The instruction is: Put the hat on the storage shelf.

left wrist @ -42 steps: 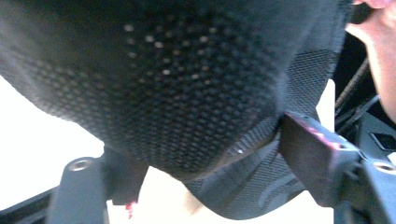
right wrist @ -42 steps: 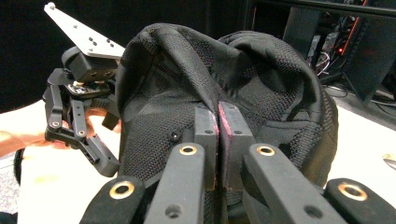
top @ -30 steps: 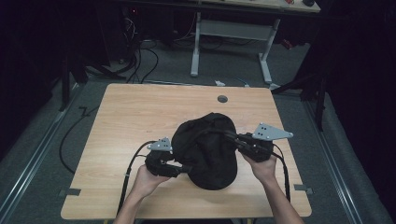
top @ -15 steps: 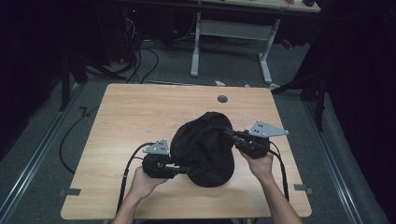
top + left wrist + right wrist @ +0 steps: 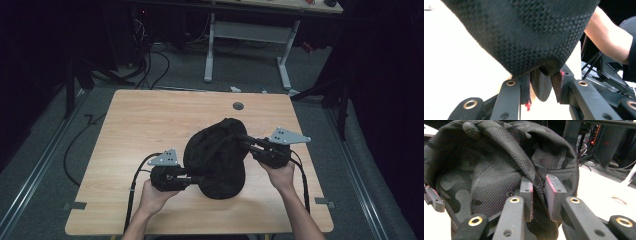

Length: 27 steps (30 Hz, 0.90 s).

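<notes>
At frame centre, the black cap sits slightly lower than before, pinched by left gripper and right gripper; table grommet lies beyond.

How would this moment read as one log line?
object: black cap | left gripper: shut on cap | right gripper: shut on cap | surface: table
</notes>
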{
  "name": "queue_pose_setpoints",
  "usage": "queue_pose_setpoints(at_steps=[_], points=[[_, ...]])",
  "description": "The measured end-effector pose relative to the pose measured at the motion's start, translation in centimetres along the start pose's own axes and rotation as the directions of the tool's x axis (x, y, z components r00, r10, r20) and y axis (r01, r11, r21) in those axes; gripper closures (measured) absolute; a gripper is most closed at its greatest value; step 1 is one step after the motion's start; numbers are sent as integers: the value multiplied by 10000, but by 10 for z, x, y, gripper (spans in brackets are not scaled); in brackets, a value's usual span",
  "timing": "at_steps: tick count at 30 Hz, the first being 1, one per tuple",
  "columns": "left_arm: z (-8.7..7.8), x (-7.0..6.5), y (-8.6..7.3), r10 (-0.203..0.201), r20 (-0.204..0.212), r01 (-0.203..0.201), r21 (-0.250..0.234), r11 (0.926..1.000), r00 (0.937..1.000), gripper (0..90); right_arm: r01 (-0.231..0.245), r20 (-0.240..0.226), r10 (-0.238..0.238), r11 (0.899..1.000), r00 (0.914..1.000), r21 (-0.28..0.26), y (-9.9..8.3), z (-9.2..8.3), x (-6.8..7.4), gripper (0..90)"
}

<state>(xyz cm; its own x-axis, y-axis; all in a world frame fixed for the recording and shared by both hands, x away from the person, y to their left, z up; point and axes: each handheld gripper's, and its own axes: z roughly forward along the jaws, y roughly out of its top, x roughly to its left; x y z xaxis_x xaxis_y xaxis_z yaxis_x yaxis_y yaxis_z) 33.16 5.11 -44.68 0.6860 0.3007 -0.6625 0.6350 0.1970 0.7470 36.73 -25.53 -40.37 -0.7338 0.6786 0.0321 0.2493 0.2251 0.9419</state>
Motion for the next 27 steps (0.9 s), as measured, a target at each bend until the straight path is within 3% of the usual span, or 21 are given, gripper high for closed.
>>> queue_pose_setpoints(at_steps=[1,2,4,8,10,15,16,18,19,22,23,26,27], points=[[-1,-1,0,51,-7,-51,-69,10000,10000,714,0,0,0,10000,10000,0,0,0,0,725],[-2,-1,1,74,-39,-75,-135,9999,10000,717,-172,-13,172,9998,9999,-34,0,-1,-1,657],[-5,-1,3,86,-88,-89,-317,9995,9999,720,-323,-22,322,9994,9995,-96,0,-2,-2,603],[-10,-1,7,73,-166,-82,-581,9983,9998,720,-504,31,504,9987,9987,-92,0,-5,-3,544],[-13,-1,9,48,-189,-61,-735,9973,9998,720,-618,45,618,9981,9981,64,-1,-7,-4,524],[-17,1,13,56,-253,-85,-1162,9932,9997,719,-704,752,628,9921,9952,1038,-15,-10,-6,495],[-17,1,13,56,-253,-85,-1162,9932,9997,719,-704,752,628,9921,9952,1038,-15,-10,-6,495],[-19,1,16,123,-351,-169,-1339,9909,9993,719,-1088,1091,909,9792,9899,1714,-31,-9,-11,483],[-19,1,16,123,-351,-169,-1339,9909,9993,719,-1088,1091,909,9792,9899,1714,-31,-9,-11,483],[-22,0,18,186,-454,-258,-1642,9861,9988,719,-1476,1660,1099,9606,9800,2354,-56,-7,-17,473],[-22,0,18,186,-454,-258,-1642,9861,9988,718,-1476,1660,1099,9606,9800,2354,-56,-7,-17,473],[-25,-2,21,348,-602,-452,-1816,9823,9976,719,-1855,2238,1171,9309,9676,3147,-81,-3,-23,462],[-25,-2,21,348,-602,-452,-1816,9823,9976,719,-1855,2238,1171,9309,9676,3147,-81,-3,-23,462]])
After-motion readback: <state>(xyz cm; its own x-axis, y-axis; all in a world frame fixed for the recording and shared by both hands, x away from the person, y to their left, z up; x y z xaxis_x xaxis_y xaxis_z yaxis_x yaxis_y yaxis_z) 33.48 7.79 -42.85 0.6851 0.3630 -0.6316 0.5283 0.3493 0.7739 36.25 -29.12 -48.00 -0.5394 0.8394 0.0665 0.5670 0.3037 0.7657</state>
